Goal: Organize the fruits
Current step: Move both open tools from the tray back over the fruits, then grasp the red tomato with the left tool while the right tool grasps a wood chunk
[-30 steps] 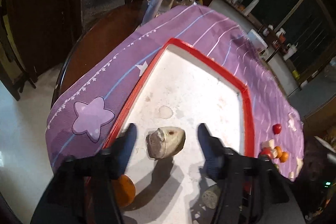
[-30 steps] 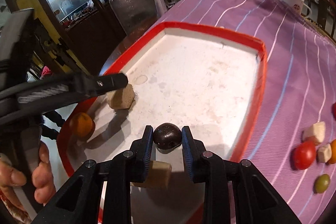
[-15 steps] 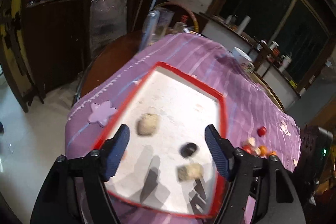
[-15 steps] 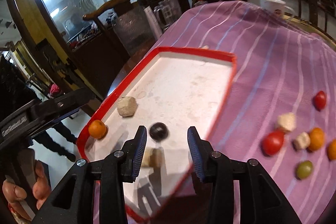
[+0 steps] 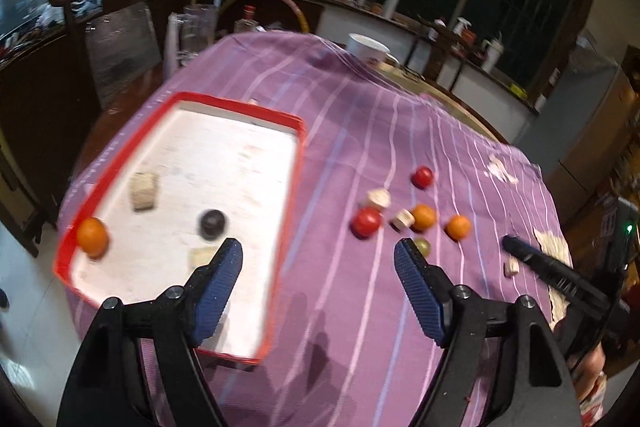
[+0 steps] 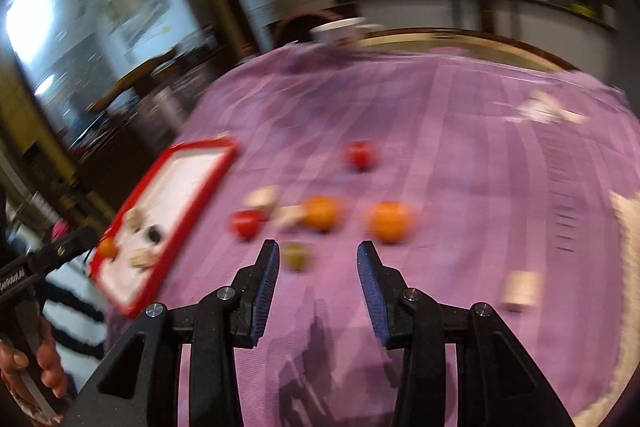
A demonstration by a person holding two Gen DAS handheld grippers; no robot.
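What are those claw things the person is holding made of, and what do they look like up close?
Both look alike. The left gripper and right gripper have black, angular plastic frames joined with silver screws. Each finger carries a dark blue ribbed pad. No cables show. A bare hand grips the left handle beside black-and-white striped clothing.

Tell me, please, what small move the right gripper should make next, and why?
Probably ease the right gripper forward and down over the green fruit. Its jaws are open and empty, and that fruit lies loose on the purple cloth just ahead, near its left finger, closer than the orange fruit. The red-rimmed tray already holds four pieces, so gathering continues.
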